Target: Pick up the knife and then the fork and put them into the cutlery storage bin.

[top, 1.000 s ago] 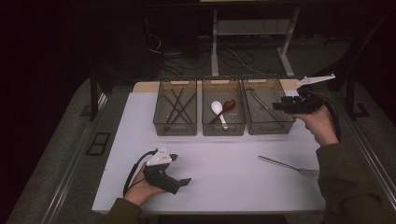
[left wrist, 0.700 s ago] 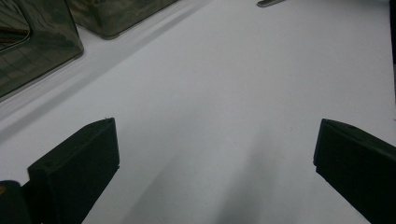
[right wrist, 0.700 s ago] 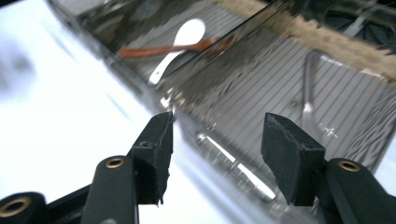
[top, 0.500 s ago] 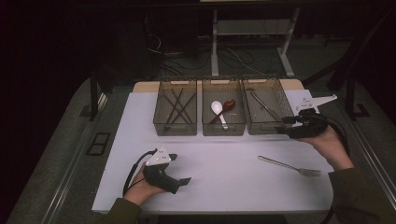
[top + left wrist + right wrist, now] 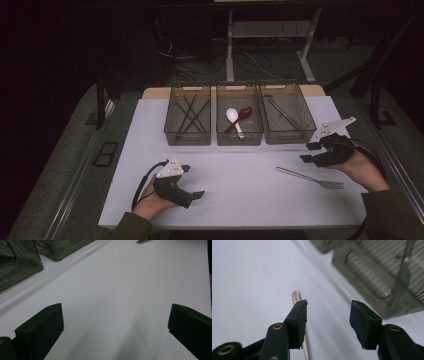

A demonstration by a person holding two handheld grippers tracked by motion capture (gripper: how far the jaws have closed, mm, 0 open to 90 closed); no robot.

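A metal fork (image 5: 310,177) lies on the white table (image 5: 240,170) at the right, tines toward the right edge. My right gripper (image 5: 308,152) hovers just above and behind its handle end, open; its jaws have just been closing a little, with nothing between them. In the right gripper view the fork handle (image 5: 297,298) runs under the left jaw of my right gripper (image 5: 328,320). My left gripper (image 5: 192,181) rests at the front left, open wide and empty. In the left gripper view, my left gripper (image 5: 115,322) faces bare table, with the fork handle tip (image 5: 143,241) far off.
Three clear bins stand in a row at the back. The left bin (image 5: 187,131) holds dark chopsticks, the middle bin (image 5: 239,135) holds a white spoon and a brown spoon, and the right bin (image 5: 286,134) holds a metal utensil. The right bin (image 5: 374,282) is close beside my right gripper.
My right gripper has come away from the right bin, moving toward the person and down to the fork's handle end. The left gripper has stayed where it was.
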